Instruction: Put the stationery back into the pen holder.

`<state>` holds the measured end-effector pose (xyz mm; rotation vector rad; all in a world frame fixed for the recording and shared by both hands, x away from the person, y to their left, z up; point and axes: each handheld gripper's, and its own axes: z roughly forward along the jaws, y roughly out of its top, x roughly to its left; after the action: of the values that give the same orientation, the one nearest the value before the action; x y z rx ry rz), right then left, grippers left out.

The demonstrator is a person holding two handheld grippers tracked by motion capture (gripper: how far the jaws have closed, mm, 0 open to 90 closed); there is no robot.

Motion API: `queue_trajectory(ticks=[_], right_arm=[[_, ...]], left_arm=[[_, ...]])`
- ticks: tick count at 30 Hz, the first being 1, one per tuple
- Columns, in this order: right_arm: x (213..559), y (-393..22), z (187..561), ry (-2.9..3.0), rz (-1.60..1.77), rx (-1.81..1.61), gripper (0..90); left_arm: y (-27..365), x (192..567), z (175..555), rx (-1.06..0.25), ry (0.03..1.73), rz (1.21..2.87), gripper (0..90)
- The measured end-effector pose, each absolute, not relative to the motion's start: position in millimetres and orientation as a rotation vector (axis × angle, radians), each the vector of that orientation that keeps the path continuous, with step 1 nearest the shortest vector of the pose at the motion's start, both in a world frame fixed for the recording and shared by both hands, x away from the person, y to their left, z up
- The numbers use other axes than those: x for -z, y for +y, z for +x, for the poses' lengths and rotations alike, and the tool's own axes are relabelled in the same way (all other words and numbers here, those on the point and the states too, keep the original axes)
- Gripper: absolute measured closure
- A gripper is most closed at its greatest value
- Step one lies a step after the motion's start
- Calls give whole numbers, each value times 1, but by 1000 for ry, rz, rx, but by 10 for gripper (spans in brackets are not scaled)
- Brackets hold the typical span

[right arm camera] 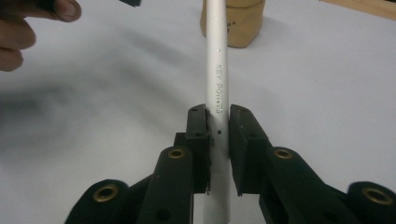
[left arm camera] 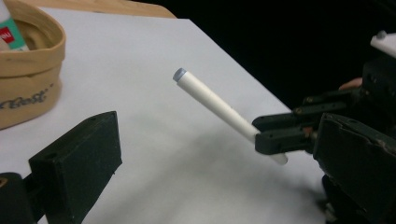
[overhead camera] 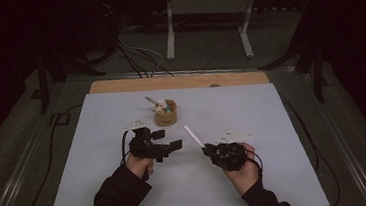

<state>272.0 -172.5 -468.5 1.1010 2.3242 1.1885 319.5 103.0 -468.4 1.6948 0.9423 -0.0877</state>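
Near the middle of the pale grey tabletop [overhead camera: 252, 112], my right gripper [overhead camera: 209, 150] is clamped tight on one slim white plastic marker pen [overhead camera: 193, 135], tip pointing toward the far edge and lifted off the surface. My left gripper [overhead camera: 166, 139] hangs just beside it, jaws spread wide, nothing in them. One small tan fabric basket [overhead camera: 166, 115] sits closer to the far edge with a few bits inside, can't count those. My worry: the grip sits low on the pen's tail, so a bump from the left jaws could lever it loose.
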Motion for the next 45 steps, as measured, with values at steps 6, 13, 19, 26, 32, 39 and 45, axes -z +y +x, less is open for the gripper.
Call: queue_trajectory(ticks=[6, 13, 19, 26, 32, 39, 45], right_arm=[[467, -173, 272, 2313, 1097, -1204, 783], [464, -173, 271, 2298, 1093, -1229, 783], [463, -172, 270, 2298, 1086, -1237, 783], [461, -172, 269, 2284, 1074, -1254, 783], [462, -172, 268, 2285, 1072, -1258, 783], [463, -170, 268, 2288, 1064, -1261, 783], [463, -170, 268, 2289, 1060, -1264, 783]], left_arm=[[95, 471, 325, 139, 975, 1674, 15], [87, 476, 331, 223, 1017, 1619, 16], [79, 477, 335, 278, 1025, 1583, 17], [76, 479, 338, 306, 1090, 1518, 165], [73, 483, 341, 314, 1159, 1493, 319], [71, 487, 341, 316, 1205, 1456, 486], [70, 488, 342, 348, 1185, 1427, 641]])
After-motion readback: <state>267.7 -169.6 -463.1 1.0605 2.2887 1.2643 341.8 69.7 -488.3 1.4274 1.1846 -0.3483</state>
